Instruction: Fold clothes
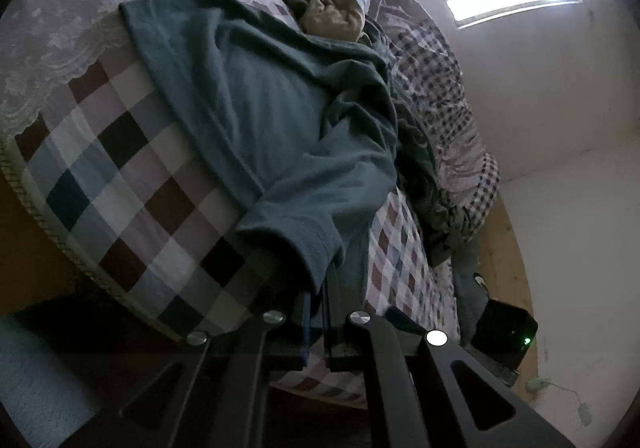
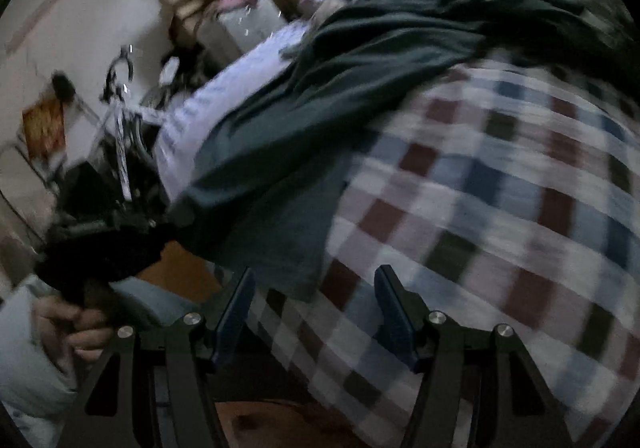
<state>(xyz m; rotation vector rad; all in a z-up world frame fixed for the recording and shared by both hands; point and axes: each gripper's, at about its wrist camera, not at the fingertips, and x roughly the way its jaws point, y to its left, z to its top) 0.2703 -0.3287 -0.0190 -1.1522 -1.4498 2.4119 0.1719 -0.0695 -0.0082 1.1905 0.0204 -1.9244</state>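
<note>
A: Reporting the left gripper (image 1: 320,296) first. What is it doing?

B: Its two fingers are pressing together on the ribbed cuff (image 1: 304,244) of a teal long-sleeved top (image 1: 256,104). The cuff is bunching over the fingertips at the near edge of the bed.

A: And the right gripper (image 2: 316,312)?

B: Its fingers are standing spread apart with nothing between them. It is hovering above the checked bedspread (image 2: 480,184), just beside a near edge of the same dark teal cloth (image 2: 280,208). That view is blurring, so finer detail cannot be read.

A: Where is the garment lying?

B: It is lying across the checked bedspread, body mostly flat, far side rumpled against a heap of checked bedding (image 1: 448,88) and a beige crumpled cloth (image 1: 332,8).

A: Which step is in hand?

B: Judging by the pinch, a sleeve is being handled, either drawn out to flatten or carried across the body as a fold. The pictures are not settling which.

A: Requirement for the next move?

B: Keeping the cuff pinched firmly and the cloth free of new creases.
</note>
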